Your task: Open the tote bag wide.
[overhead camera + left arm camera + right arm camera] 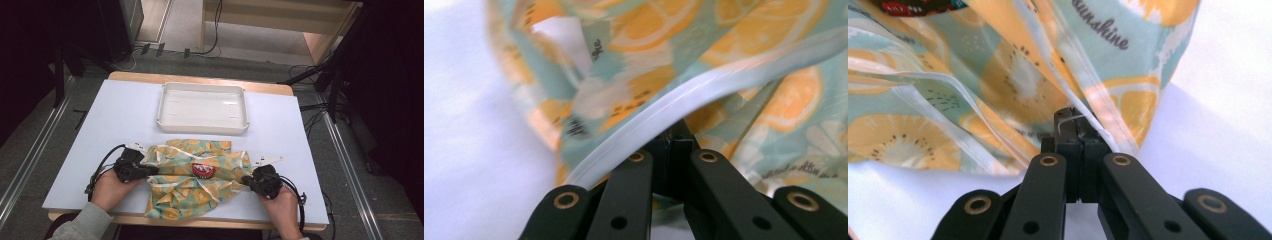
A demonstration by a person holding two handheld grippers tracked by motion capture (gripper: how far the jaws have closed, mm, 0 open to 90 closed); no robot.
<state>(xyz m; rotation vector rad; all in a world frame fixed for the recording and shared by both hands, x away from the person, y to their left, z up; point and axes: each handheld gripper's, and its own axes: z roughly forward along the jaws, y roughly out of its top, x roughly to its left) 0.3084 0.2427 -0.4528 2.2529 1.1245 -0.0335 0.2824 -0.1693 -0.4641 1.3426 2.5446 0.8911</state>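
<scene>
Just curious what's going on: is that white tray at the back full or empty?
Empty. The white tray shows a bare bottom in the high view; the lemon-print cloth lies apart, in front of it.

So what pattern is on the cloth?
Orange citrus slices on pale teal cloth, white trim; clearest in the right gripper view.

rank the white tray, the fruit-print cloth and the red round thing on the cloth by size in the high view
1. White tray and fruit-print cloth: similar spread, and the cloth is crumpled, so unsure.
2. Red round thing: clearly smallest.

The right tongs (1079, 125) are clamped on the fruit-print cloth's (1013, 75) white-piped edge — white table (1228, 115) beneath.
</scene>
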